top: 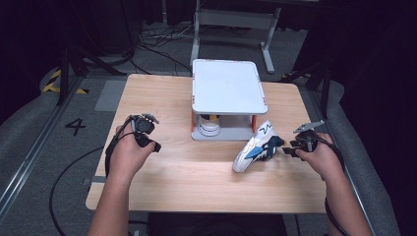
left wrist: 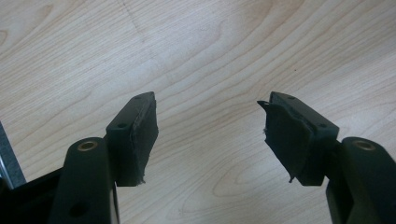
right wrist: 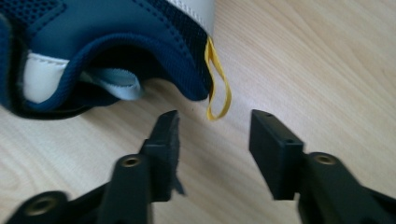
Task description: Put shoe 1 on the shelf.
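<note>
A white and blue sneaker (top: 256,148) lies on its side on the wooden table (top: 196,167), right of centre. My right gripper (top: 289,148) is just to the right of its heel. In the right gripper view the jaws (right wrist: 214,128) stand open, with the navy heel collar (right wrist: 116,42) and its yellow pull loop (right wrist: 218,84) just ahead of the gap and not touched. My left gripper (top: 153,144) hovers at the left of the table. It is open (left wrist: 208,123) over bare wood with nothing between its pads.
A low white shelf stand (top: 226,86) with red posts sits at the table's back centre. A second sneaker (top: 209,126) stands under it. Cables (top: 157,46) and a metal frame (top: 233,19) lie on the floor beyond the table.
</note>
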Tool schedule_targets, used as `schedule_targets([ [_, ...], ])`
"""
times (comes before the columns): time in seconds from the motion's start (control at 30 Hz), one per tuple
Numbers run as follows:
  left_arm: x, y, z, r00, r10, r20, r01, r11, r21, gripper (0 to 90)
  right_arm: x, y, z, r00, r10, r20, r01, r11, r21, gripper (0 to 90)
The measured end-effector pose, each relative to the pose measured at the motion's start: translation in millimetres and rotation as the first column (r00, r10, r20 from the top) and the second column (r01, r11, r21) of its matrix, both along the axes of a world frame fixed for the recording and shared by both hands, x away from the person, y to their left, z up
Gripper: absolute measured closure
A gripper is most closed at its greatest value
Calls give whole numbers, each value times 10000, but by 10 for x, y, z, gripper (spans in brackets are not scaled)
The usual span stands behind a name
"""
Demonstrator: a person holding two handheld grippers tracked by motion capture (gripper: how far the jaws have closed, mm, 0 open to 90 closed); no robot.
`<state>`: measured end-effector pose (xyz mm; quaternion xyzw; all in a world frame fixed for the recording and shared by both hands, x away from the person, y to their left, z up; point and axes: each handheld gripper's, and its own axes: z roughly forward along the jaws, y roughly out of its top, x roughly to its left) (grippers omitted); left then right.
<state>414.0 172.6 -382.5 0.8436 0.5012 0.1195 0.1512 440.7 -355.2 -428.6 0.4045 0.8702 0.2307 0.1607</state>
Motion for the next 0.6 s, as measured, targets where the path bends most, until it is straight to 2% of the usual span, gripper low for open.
schedule_targets([
  [0.2, -10, 28, -1, 10000, 80, 43, -80, 10000, -25, 351, 61, 49, -54, 9988, 494, -2, -494, 9984, -271, 692],
  [0.27, -14, 29, -11, 10000, 52, 14, -52, 10000, -45, 351, 71, 54, -59, 9977, 670, -48, -671, 9974, -262, 769],
  [0.33, -20, 29, -16, 10000, 60, -10, -60, 10000, -79, 351, 73, 57, -58, 9972, 746, -81, -747, 9969, -238, 797],
  [0.37, -25, 34, -16, 10000, 70, -15, -70, 9999, -113, 351, 69, 65, -42, 9967, 809, -106, -812, 9962, -311, 849],
  [0.6, -2, 43, 12, 9999, 78, 74, -77, 9999, -137, 351, 25, 46, -9, 9970, 729, -245, -734, 9970, -230, 880],
])
